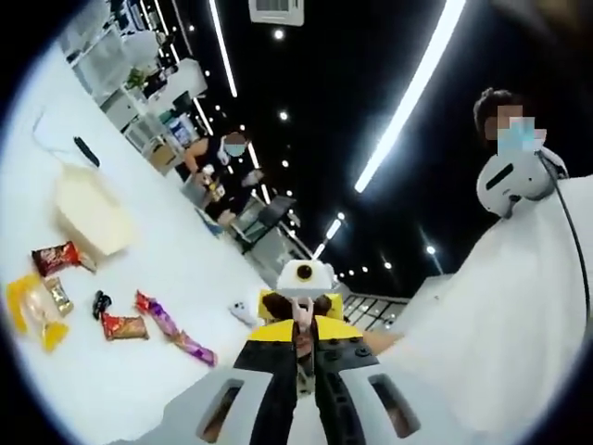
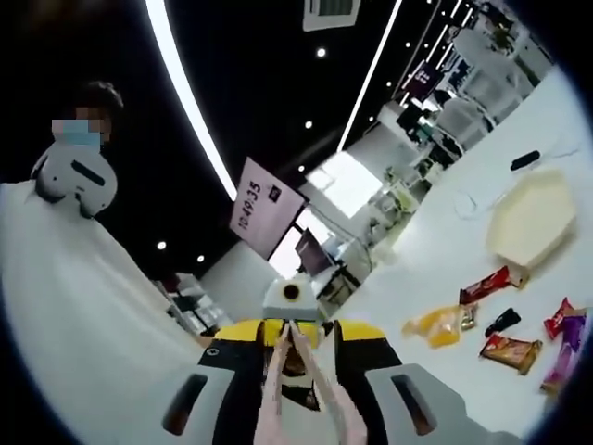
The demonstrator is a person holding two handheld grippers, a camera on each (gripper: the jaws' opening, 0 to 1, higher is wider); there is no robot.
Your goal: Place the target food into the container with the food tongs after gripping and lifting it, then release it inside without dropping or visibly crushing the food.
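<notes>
Tongs [image 2: 295, 371] stand up between the jaws of the right gripper [image 2: 295, 413], which looks clamped on them. Their pale arms meet at the tip, so I read them as clenched with no food between, tip close to the left gripper [image 2: 290, 311]. Can't tell whether the left gripper's own jaws are apart or together. Both grippers are up in the air facing each other, well off the table [image 1: 185, 278], so my guess is the tongs are being seated before any pick. Target food isn't named. The candidates all lie on the table: red packet [image 1: 56, 258] just beside the container [image 1: 88, 213], then yellow bag [image 1: 32, 306], small dark piece [image 1: 100, 302], orange-red packet [image 1: 123, 325] and purple wrapper [image 1: 171, 329], spread loosely with gaps. The container is open-topped and nothing is visible in it. It sits farther in than the snacks, with a cable [image 1: 42, 130] and a black object [image 1: 86, 151] beyond it. There's bare table around the cluster, so approach looks free. A person in white [image 1: 519, 306] stands close behind the grippers.
</notes>
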